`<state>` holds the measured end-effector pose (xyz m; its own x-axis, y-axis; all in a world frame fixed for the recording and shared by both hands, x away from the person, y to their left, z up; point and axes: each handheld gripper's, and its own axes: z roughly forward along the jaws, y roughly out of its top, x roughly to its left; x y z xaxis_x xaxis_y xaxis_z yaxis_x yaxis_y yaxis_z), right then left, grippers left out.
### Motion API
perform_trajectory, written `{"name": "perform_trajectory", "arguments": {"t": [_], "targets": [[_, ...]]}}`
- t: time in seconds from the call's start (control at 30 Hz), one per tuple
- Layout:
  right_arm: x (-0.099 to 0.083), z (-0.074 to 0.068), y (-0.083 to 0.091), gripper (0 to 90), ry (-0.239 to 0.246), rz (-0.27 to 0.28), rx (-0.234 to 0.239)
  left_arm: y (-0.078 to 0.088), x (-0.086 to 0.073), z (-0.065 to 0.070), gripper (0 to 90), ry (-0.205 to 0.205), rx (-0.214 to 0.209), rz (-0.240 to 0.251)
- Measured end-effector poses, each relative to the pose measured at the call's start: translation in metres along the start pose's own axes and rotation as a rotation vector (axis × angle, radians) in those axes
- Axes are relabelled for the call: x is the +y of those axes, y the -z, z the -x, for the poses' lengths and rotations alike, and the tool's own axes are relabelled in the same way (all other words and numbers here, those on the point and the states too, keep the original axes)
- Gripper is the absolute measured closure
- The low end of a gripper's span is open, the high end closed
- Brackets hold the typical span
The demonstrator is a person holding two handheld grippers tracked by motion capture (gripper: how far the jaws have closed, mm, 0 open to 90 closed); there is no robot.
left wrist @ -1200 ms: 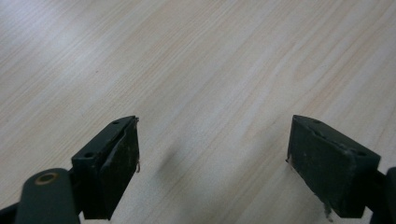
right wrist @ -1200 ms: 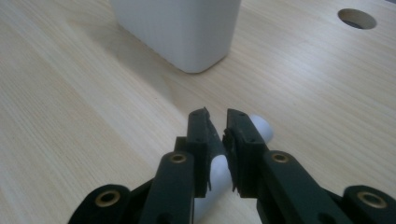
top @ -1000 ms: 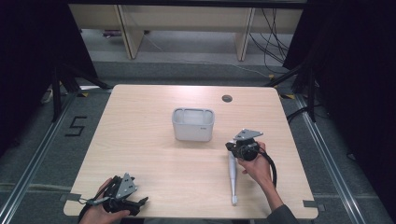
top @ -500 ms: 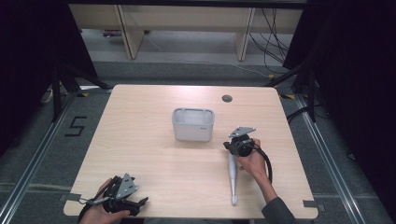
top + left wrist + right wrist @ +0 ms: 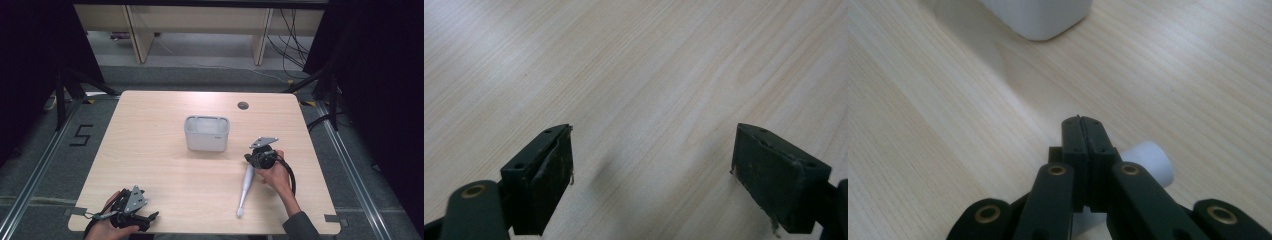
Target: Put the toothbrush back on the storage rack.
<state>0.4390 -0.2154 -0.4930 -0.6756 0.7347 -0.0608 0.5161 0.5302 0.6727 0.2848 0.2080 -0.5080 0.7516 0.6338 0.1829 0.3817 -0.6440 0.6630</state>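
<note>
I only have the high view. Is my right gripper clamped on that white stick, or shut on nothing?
Observer: The right gripper view shows the right gripper with its jaws shut flat against each other and nothing between them. The white stick's round end pokes out beside and under them.
Operator: And the left one?
Observer: In the left gripper view the left gripper has its jaws wide apart over bare table, with nothing between them.
Operator: What lies ahead of the right jaws?
Observer: A rounded bottom corner of the white tub, standing on the table well clear of the jaw tips.
</note>
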Motion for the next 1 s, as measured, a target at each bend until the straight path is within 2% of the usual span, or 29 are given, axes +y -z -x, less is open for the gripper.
{"name": "perform_trajectory", "arguments": {"t": [0.03, 0.07, 0.1, 0.17, 0.2, 0.23, 0.27, 0.3, 0.33, 0.43, 0.47, 0.5, 0.53, 0.57, 0.6, 0.63, 0.67, 0.77, 0.83, 0.9, 1.0], "targets": [[0.0, 0.0, 0.0, 90.0, 0.0, 0.0, 0.0, 0.0, 0.0, 0.0, 16.2, 0.0, 0.0, 0.0], [-0.003, -0.001, 0.002, 90.0, -0.033, -0.008, 0.0, 0.0, 0.0, 0.0, 16.2, -0.005, -0.005, -0.007], [-0.004, -0.001, 0.004, 90.0, -0.041, -0.02, 0.005, 0.0, 0.0, 0.0, 16.2, -0.005, -0.005, -0.007], [-0.006, 0.001, 0.006, 90.0, -0.021, -0.005, -0.007, -0.001, 0.0, 0.001, 16.2, 0.0, -0.004, -0.006], [-0.007, 0.0, 0.008, 90.0, -0.045, -0.014, -0.005, 0.0, 0.0, 0.0, 16.2, -0.005, -0.003, -0.008], [-0.007, 0.0, 0.008, 90.0, -0.045, -0.014, -0.005, 0.0, 0.0, 0.0, 16.2, -0.005, -0.003, -0.008], [-0.009, 0.001, 0.01, 90.0, -0.024, -0.007, -0.008, 0.0, 0.0, 0.0, 16.2, -0.004, -0.005, -0.008], [-0.01, 0.002, 0.013, 90.0, -0.026, -0.025, -0.005, 0.0, 0.0, 0.0, 16.2, -0.001, -0.004, -0.007], [-0.012, 0.0, 0.013, 90.0, -0.045, -0.015, -0.011, 0.0, 0.0, 0.0, 16.2, -0.003, -0.004, -0.007], [-0.015, 0.001, 0.016, 89.9, -0.04, -0.019, -0.015, 0.0, 0.0, 0.0, 16.2, -0.002, -0.005, -0.007], [-0.018, -0.001, 0.021, 89.9, -0.056, -0.028, -0.002, 0.0, 0.0, 0.0, 16.2, -0.003, -0.004, -0.008], [-0.02, 0.001, 0.022, 89.7, -0.039, -0.024, -0.002, 0.0, 0.0, 0.0, 16.2, -0.003, -0.005, -0.009], [-0.022, 0.001, 0.024, 89.6, -0.056, -0.013, -0.011, 0.0, 0.0, 0.0, 16.2, -0.003, -0.005, -0.009], [-0.024, 0.001, 0.026, 89.5, -0.054, -0.02, -0.001, 0.0, 0.0, -0.001, 16.2, -0.016, -0.013, -0.018], [-0.026, 0.001, 0.027, 89.4, -0.062, -0.005, -0.009, -0.001, 0.0, 0.001, 16.2, 0.002, -0.009, -0.01], [-0.027, 0.002, 0.03, 89.4, -0.053, -0.031, -0.002, 0.0, 0.0, 0.0, 16.2, -0.003, -0.004, -0.01], [-0.03, 0.001, 0.032, 89.4, -0.056, -0.016, -0.006, 0.0, 0.0, 0.0, 16.2, -0.002, -0.004, -0.008], [-0.037, -0.001, 0.041, 89.2, -0.07, -0.028, -0.004, 0.0, 0.0, 0.0, 16.2, -0.003, -0.005, -0.01], [-0.042, -0.002, 0.045, 89.0, -0.071, -0.009, -0.018, -0.001, 0.0, 0.001, 16.2, 0.002, -0.003, -0.01], [-0.046, -0.003, 0.051, 88.8, -0.077, -0.03, -0.008, -0.001, -0.001, 0.001, 16.2, 0.006, -0.006, -0.013], [-0.053, -0.004, 0.058, 88.4, -0.087, -0.029, -0.011, -0.001, -0.001, 0.0, 16.2, 0.0, -0.002, -0.012]]}}
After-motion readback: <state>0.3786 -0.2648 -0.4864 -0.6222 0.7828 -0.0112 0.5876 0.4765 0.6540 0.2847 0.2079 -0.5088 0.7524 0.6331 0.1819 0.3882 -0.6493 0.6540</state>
